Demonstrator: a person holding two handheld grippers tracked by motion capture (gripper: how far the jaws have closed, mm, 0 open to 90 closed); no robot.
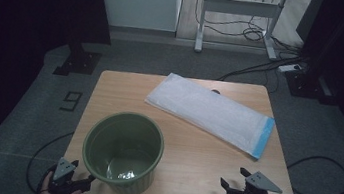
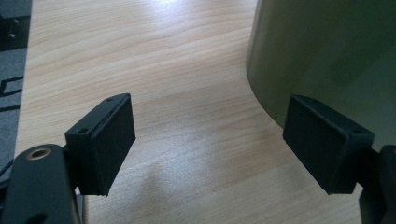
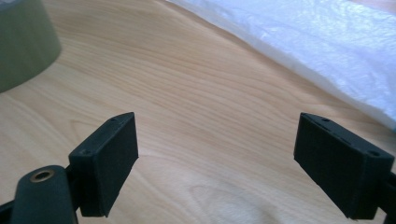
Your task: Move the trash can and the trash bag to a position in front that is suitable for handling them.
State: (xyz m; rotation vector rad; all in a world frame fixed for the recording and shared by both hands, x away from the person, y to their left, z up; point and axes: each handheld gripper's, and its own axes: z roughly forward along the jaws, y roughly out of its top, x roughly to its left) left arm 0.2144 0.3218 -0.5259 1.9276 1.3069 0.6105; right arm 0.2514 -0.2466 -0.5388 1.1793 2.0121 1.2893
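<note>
— See the round olive-green plastic bin [image 1: 123, 151]? It stands at the near left of the light wooden table [image 1: 193, 152], with the left gripper [image 1: 79, 183] just beside its wall, jaws spread and empty.

— And the right gripper [image 1: 230, 182]?

— Spread too, over bare wood, with the folded white plastic bag with a blue end [image 1: 211, 112] lying beyond it.

— How would the bin handle?

— Light and stiff, I'd guess, but smooth, so slippery. I'd pinch the rim. The bag looks soft and thin; take an edge.

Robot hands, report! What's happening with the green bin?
Left gripper open beside green bin. Right gripper open, empty. White plastic bag flat behind. Nothing blocking.
</note>
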